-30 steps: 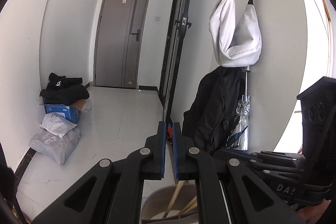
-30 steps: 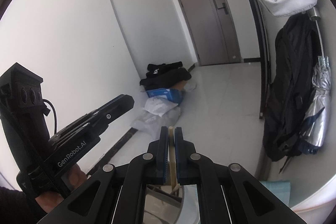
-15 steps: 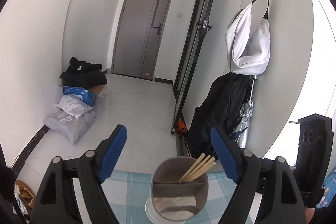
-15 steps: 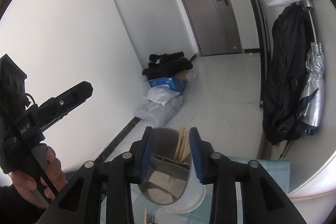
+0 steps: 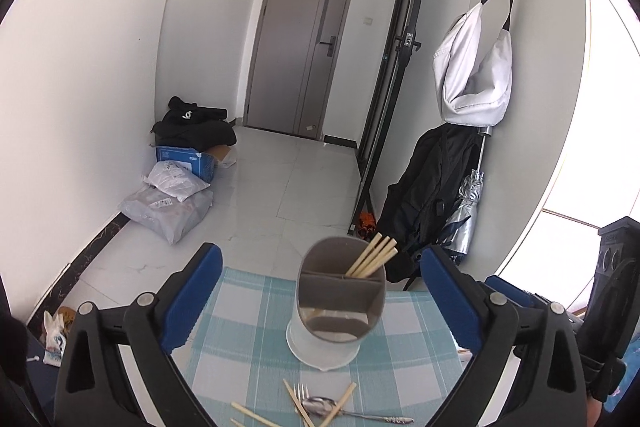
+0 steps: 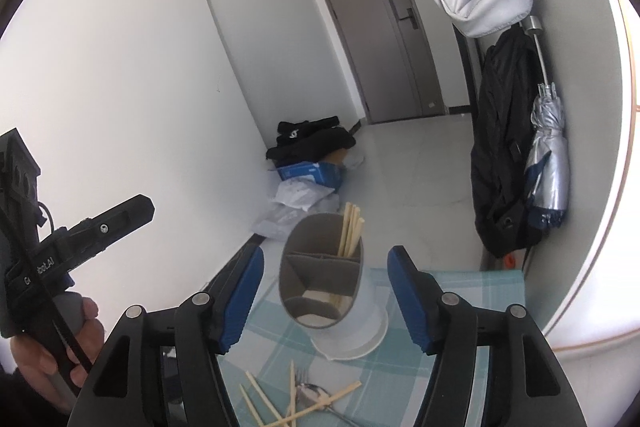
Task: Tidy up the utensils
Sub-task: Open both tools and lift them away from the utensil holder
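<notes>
Chopsticks (image 5: 374, 255) lean in the back compartment of a grey utensil holder (image 5: 340, 297) that stands on a blue checked cloth (image 5: 248, 339), seen from the left wrist. The left gripper (image 5: 320, 291) has its jaws spread wide and opening, nothing pressed between the blue pads (image 5: 192, 295); the holder sits beyond them. Loose chopsticks, a fork and a spoon (image 5: 324, 405) lie on the cloth nearer the camera.

From the right wrist, the right gripper (image 6: 326, 297) is partly spread and opening, the holder framed between its fingers untouched. A hand (image 6: 52, 343) at left grips the other tool's handle.
</notes>
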### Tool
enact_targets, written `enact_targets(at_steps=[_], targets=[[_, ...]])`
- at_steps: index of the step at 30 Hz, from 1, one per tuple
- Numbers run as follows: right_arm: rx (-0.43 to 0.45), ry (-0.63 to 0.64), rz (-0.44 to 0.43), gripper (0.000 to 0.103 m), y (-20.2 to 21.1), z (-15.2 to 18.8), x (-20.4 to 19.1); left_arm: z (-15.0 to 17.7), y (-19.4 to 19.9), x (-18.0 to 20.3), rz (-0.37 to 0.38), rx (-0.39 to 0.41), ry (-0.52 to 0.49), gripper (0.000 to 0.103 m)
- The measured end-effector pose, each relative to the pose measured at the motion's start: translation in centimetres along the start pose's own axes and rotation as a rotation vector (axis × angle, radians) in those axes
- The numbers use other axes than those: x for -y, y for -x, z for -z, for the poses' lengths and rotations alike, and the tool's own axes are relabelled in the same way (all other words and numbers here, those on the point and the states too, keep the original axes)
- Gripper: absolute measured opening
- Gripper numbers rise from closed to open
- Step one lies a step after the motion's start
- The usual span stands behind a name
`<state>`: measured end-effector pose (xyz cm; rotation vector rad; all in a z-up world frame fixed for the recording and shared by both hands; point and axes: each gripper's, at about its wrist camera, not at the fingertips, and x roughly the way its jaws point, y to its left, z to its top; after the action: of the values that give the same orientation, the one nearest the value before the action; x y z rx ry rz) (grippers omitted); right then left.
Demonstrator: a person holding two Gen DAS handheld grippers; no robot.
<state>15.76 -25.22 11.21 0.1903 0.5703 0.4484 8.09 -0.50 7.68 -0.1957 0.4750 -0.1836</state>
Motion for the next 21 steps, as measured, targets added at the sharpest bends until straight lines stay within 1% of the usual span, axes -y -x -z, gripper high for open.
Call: enact_targets(at_steps=[3, 5, 9, 13, 16, 21], targets=[[0.002, -0.001, 0.008, 0.065, 1.1, 1.2, -0.3, 1.2, 1.0, 0.0, -0.016, -0.004, 0.006, 0.102], [0.002, -0.002, 0.018, 0.067, 1.7, 2.3, -0.4, 1.9, 1.5, 0.0, -0.037, 0.0, 0.006, 0.102], [-0.012, -0.013, 0.025, 0.067, 2.5, 4.2, -0.6, 3.3, 2.1, -0.8, -0.069, -0.006, 0.029, 0.102], [-0.027, -0.024, 0.041, 0.07, 2.7, 5.9, -0.9, 4.7, 2.3, -1.7, -0.092, -0.036, 0.051, 0.102], [-0.041, -0.026, 0.043, 0.074, 2.7, 7.1, -1.2, 5.8, 2.3, -2.3, -0.101, -0.055, 0.058, 0.102], [-0.084, -0.032, 0.049, 0.076, 2.1, 9.0, -1.4, 8.1, 1.8, -3.1, -0.101, -0.117, 0.081, 0.102]])
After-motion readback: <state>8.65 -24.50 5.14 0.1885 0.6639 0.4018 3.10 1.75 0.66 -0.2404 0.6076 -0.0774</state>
